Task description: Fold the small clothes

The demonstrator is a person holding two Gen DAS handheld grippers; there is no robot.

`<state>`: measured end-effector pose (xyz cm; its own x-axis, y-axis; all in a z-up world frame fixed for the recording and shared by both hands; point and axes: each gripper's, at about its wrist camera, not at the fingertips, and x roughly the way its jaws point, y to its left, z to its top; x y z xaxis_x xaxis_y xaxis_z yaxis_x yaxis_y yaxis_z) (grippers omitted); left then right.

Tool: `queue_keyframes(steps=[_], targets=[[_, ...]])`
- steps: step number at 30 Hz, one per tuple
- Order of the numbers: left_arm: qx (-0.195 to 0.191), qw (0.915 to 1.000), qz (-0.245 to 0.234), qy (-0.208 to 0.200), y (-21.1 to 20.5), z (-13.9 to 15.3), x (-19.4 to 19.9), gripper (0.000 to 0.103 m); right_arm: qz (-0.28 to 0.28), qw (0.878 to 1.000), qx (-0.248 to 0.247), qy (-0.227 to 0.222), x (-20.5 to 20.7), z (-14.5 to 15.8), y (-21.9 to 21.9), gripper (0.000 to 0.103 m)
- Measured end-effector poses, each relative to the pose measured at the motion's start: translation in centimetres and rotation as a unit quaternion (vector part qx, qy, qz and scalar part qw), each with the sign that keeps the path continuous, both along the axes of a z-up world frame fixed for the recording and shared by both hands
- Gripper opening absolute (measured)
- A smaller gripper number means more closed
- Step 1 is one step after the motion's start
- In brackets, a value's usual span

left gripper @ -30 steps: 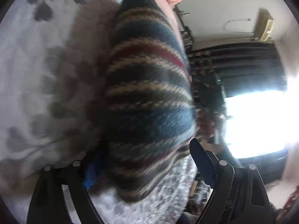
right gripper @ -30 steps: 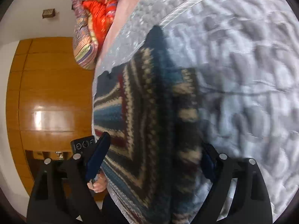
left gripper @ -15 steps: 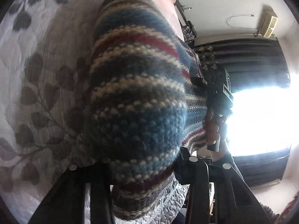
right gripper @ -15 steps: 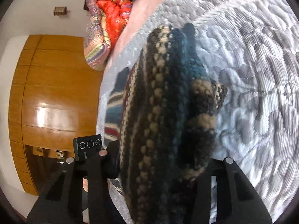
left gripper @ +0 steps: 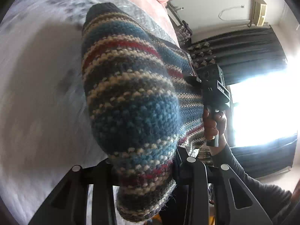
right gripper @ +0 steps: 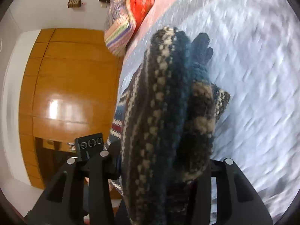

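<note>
Left gripper (left gripper: 144,170) and right gripper (right gripper: 159,161) each clamp a bunched edge of the striped knitted sweater (left gripper: 131,97), holding it lifted above the grey quilted bedspread (right gripper: 253,75), apparently so one part can be carried over another for a fold. Beyond, a wooden wardrobe (right gripper: 61,93) and dark curtains (left gripper: 243,52).

Grey quilted bed (right gripper: 253,75), striped knit (left gripper: 131,93)
</note>
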<state>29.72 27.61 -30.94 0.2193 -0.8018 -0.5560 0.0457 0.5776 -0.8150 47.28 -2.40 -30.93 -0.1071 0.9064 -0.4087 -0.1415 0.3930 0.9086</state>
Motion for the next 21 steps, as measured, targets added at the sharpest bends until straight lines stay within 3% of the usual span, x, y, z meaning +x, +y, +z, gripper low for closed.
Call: queue_keyframes(steps=[3,4,6,7,9,10,11,12,13,14,17,19,21], targets=[[0.009,0.9998,0.012,0.015,2.1,-1.7,-4.0,0.037,0.020,0.999,-0.005,0.025,-2.8,-2.6,2.7,0.043],[0.012,0.9993,0.017,0.032,2.6,-2.9,-5.4,0.039,0.032,0.999,-0.024,0.028,-3.9,-3.9,3.8,0.046],[0.061,0.9959,0.023,0.064,2.6,-5.5,-6.9,0.047,0.040,0.997,-0.057,0.039,-5.1,-6.0,4.3,0.063],[0.066,0.9941,0.035,0.079,3.2,-6.8,-7.6,0.055,0.037,0.996,-0.073,0.034,-5.4,-6.5,4.3,0.064],[0.063,0.9929,0.058,0.082,4.1,-6.6,-8.3,0.060,0.019,0.996,-0.087,0.031,-5.4,-5.5,3.2,0.073],[0.086,0.9914,0.071,0.069,4.5,-5.3,-8.8,0.062,0.004,0.995,-0.094,0.026,-5.6,-4.7,2.0,0.079],[0.112,0.9891,0.080,0.052,4.9,-4.2,-9.3,0.062,-0.020,0.994,-0.104,0.006,-5.9,-2.9,0.4,0.079],[0.145,0.9845,0.093,0.030,5.4,-3.2,-10.1,0.062,-0.035,0.993,-0.108,-0.018,-6.3,-1.3,-1.0,0.077],[0.180,0.9769,0.115,-0.001,5.8,-1.1,-11.0,0.062,-0.045,0.991,-0.115,-0.047,-7.2,0.6,-2.4,0.066],[0.177,0.9761,0.124,-0.025,6.2,0.3,-11.6,0.061,-0.045,0.989,-0.121,-0.067,-8.0,1.9,-3.0,0.052],[0.059,0.9900,0.105,-0.073,5.1,2.9,-13.0,0.060,-0.007,0.985,-0.120,-0.123,-12.4,5.0,-3.8,0.023],[-0.004,0.9944,0.072,-0.077,2.8,2.3,-12.6,0.057,0.036,0.984,-0.116,-0.128,-15.0,4.9,-2.7,0.018],[-0.022,0.9970,0.041,-0.061,0.9,0.4,-11.8,0.048,0.077,0.980,-0.129,-0.127,-17.5,3.4,-1.1,0.013]])
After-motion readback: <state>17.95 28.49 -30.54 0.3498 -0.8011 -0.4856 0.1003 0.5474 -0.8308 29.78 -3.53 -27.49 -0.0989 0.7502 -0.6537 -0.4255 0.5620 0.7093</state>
